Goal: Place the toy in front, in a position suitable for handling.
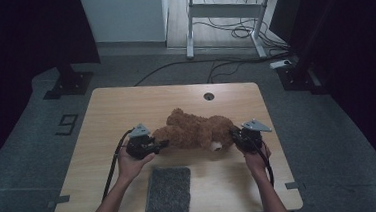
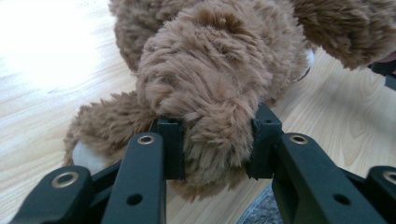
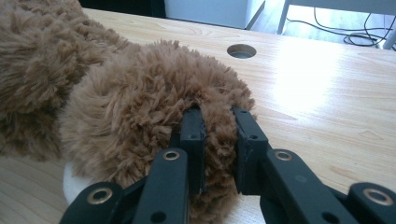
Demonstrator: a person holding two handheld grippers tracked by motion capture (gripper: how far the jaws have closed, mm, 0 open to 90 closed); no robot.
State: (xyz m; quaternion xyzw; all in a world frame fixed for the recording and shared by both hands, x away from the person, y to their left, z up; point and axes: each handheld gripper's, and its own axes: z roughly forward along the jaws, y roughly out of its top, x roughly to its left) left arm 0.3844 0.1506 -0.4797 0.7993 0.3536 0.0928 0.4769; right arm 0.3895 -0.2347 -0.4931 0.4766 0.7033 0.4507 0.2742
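At the left of the high view, the left gripper (image 1: 154, 145) reaches in from the person's left hand (image 1: 132, 162) and takes the brown teddy bear (image 1: 198, 131) at one end. In the left gripper view its fingers (image 2: 170, 144) stand partly apart with a thick plush limb bulging between them, the pads pressing into the fur on both sides, so the gap is simply as wide as the stuffing allows. The bear lies on its side across the middle of the pale wooden desk (image 1: 102, 122), body stretched sideways between the two tools, probably so that each can take an end and the soft toy can be carried level without sagging. Just in front of it, nearer the person, a grey mat (image 1: 168, 190) lies flat on the desk, close to the bear but apart from it; it looks like a likely spot for setting the toy down, though that is a guess. Beyond the bear, a round cable hole (image 1: 209, 96) sits near the far edge of the desk. At the right, the right gripper (image 1: 237, 135) comes in from the right hand (image 1: 254, 156), and in the right gripper view its fingers (image 3: 193, 135) are pinched nearly together on a thin ridge of fur at the bear's rounded end. A pinch that narrow suits loose pile rather than a stuffed limb, and seems less secure.
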